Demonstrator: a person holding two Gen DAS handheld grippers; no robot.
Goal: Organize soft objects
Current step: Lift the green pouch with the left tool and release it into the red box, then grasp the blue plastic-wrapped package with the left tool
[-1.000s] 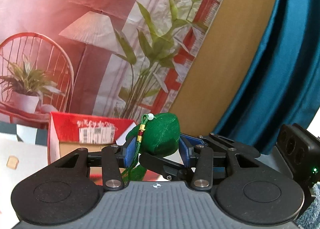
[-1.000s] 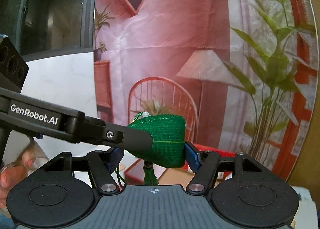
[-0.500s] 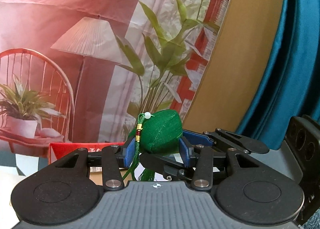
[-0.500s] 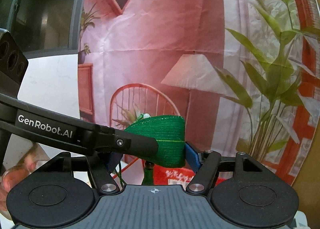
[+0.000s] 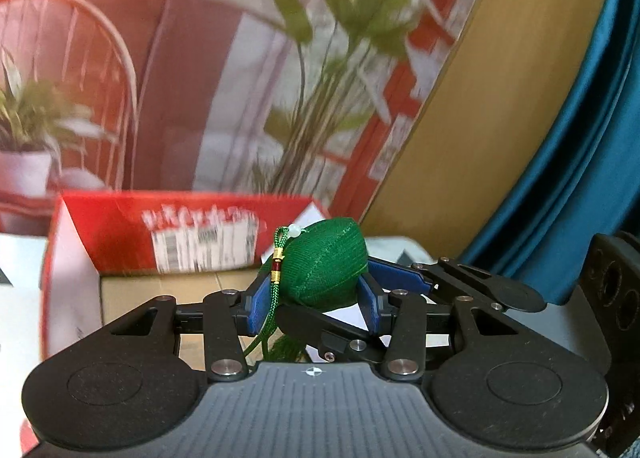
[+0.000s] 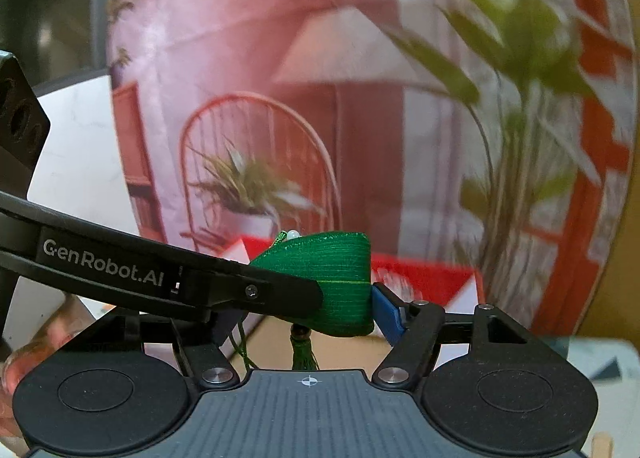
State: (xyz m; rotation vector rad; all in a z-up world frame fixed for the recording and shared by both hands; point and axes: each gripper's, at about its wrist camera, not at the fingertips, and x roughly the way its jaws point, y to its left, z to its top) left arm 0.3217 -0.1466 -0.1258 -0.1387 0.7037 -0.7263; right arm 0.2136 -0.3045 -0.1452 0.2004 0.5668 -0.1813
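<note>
Nearest the left wrist camera, the left claw (image 5: 316, 300) is clenching a green sachet (image 5: 330, 266) between its blue pads (image 5: 258, 304), and the right claw (image 6: 306, 304) is gripping the same sachet (image 6: 340, 282) crosswise from the other side, so both are sharing one hold and the sachet is hanging in the air between them, above the counter (image 5: 16, 298). The cloth is bulging out past the pads, which suggests a light, stuffed, yielding thing that will squash rather than slip; the woven surface looks grippy, and the plump middle seems the safest place to pinch. The thin cord (image 5: 272, 310) with its pale bead (image 5: 295, 230) and gold-and-red beads (image 5: 277, 266) is dangling by the left pad, and a tassel (image 6: 303, 354) is hanging below, both likely to snag if a claw closes on them. On the left claw's finger crossing the right view, white lettering is reading "GenRobot.AI" (image 6: 102, 264). Just beyond the sachet, an open red box (image 5: 120, 230) is standing on the counter, its flap carrying white characters and a barcode label (image 5: 204, 244), both too blurred to read; the sachet is sitting roughly over its front edge. Farther back, a printed backdrop (image 5: 192, 77) with a chair, lamp and plants is filling the view, with a teal curtain (image 5: 580, 137) at the right.
</note>
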